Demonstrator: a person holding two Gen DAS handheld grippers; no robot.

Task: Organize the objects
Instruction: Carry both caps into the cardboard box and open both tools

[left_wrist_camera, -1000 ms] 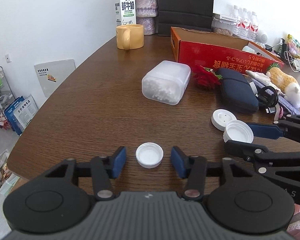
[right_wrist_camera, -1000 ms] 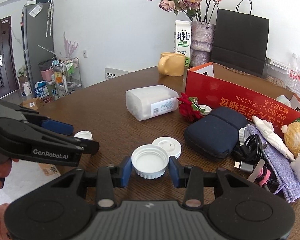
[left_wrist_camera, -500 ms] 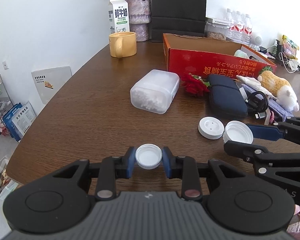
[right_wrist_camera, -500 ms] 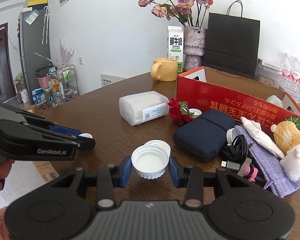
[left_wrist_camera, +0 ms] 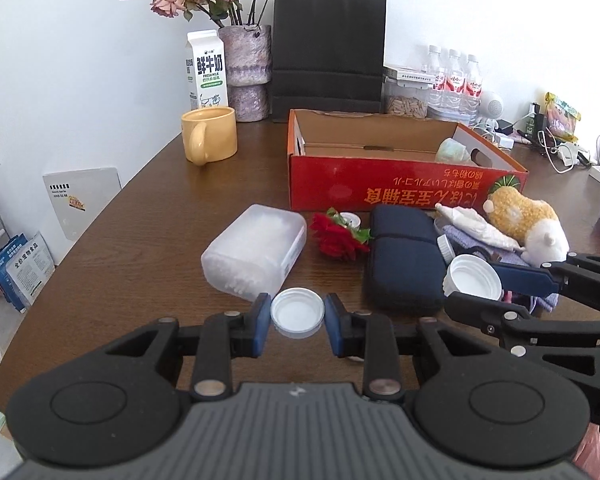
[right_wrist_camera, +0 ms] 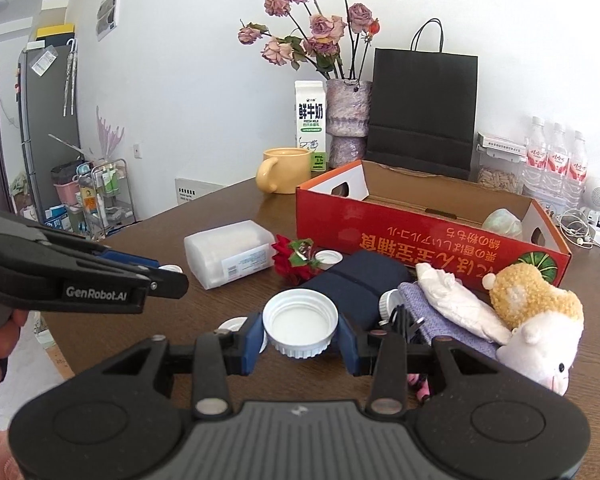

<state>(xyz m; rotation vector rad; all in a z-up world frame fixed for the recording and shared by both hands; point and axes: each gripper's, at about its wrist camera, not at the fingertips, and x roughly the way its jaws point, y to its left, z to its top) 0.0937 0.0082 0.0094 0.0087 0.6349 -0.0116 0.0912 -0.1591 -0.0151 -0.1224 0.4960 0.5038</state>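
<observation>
Left wrist view: a dark wooden table (left_wrist_camera: 140,240) stretches ahead of the left gripper (left_wrist_camera: 298,317), with a red cardboard box (left_wrist_camera: 400,184) lying open well beyond its fingertips and to the right. Nearer, a navy pouch (left_wrist_camera: 400,264) sits ahead and right of the claw, and a translucent plastic container (left_wrist_camera: 256,252) lies just past its tips, slightly left. A red artificial rose (left_wrist_camera: 336,238) rests between container and pouch. The claw itself is pinched on a small white cap (left_wrist_camera: 298,312), blue pads pressing both sides, the cap's hollow facing up.

In the right wrist view, the right gripper (right_wrist_camera: 300,332) clamps a larger ribbed white lid (right_wrist_camera: 300,322), also hollow side up, just before the pouch. A plush toy (right_wrist_camera: 536,312) lies to the right of that claw, the left gripper off to its left.
</observation>
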